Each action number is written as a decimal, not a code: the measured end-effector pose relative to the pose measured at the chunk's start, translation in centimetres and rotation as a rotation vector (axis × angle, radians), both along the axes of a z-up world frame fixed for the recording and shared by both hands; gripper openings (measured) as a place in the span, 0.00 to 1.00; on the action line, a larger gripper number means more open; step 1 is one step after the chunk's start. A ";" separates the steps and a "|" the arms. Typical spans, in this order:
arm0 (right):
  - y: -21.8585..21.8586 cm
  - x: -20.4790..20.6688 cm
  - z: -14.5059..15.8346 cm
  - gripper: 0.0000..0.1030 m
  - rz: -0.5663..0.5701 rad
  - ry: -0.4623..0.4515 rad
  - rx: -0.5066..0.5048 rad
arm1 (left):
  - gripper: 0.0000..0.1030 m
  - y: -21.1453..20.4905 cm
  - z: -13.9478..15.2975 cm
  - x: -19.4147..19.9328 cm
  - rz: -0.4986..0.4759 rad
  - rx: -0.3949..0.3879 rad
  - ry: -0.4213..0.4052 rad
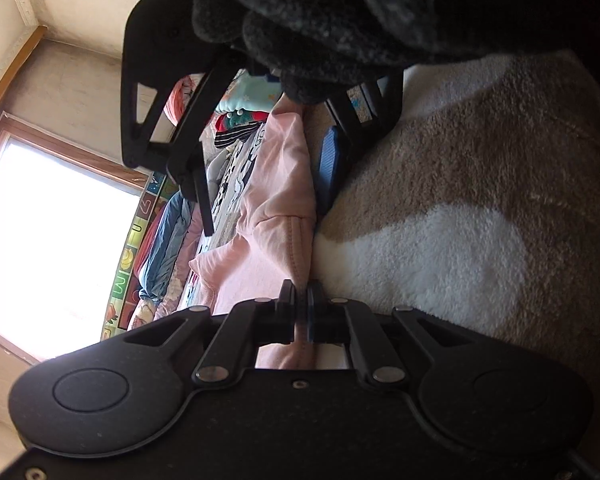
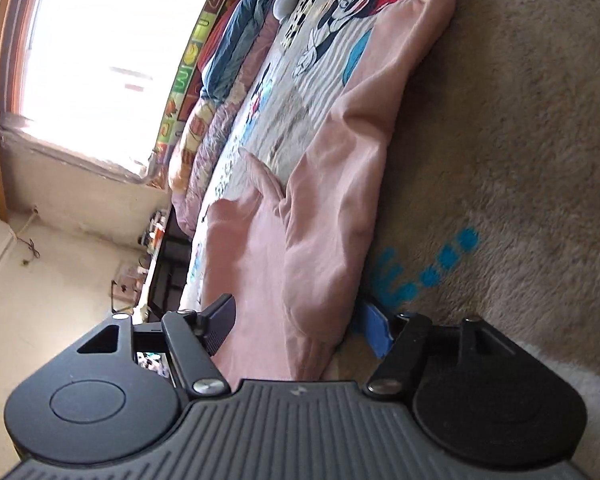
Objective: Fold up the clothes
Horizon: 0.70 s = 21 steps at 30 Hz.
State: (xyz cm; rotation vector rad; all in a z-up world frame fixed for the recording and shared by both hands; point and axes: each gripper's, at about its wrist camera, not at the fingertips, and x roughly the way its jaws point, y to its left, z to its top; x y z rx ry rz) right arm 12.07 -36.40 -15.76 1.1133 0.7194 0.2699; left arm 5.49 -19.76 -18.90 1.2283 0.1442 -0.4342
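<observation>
A pale pink garment (image 1: 276,184) lies stretched along the bed, with one long sleeve or leg running away from me (image 2: 364,128). My left gripper (image 1: 301,304) is shut on a seamed edge of this garment, and pink cloth shows between its closed fingers. My right gripper (image 2: 300,328) is open and straddles the near end of the garment, one black finger on each side of the cloth. In the left wrist view the right gripper (image 1: 264,172) appears further along the same garment, held by a hand in a dark fuzzy glove (image 1: 320,20).
A fluffy brown and white blanket (image 1: 480,208) covers the bed beside the garment. A cartoon mouse sheet (image 2: 332,40) lies on its other side. Rolled quilts (image 2: 236,40) and a colourful mat (image 2: 180,92) line the wall under a bright window (image 2: 100,60).
</observation>
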 end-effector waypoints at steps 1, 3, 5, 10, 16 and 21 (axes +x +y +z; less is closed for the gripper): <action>0.3 0.2 0.2 0.68 0.006 0.012 -0.014 | 0.02 0.1 0.1 0.0 -0.001 -0.002 0.003; 0.5 0.4 0.2 0.60 -0.010 0.034 -0.021 | 0.02 0.2 0.2 0.1 -0.004 -0.007 0.008; 0.7 -0.5 -0.8 0.35 -0.043 0.068 0.001 | 0.01 0.1 0.1 0.3 -0.005 -0.003 0.005; 0.0 -1.8 -3.2 0.01 -0.027 -0.015 -0.030 | 0.01 -0.1 0.2 0.6 -0.003 0.008 -0.003; -0.8 -1.3 -3.4 0.09 -0.042 -0.071 0.033 | 0.00 -0.1 0.4 0.8 -0.008 0.014 -0.011; -0.1 -1.2 -2.2 0.24 -0.012 -0.094 -0.010 | 0.00 -0.3 0.6 1.0 -0.007 0.027 -0.031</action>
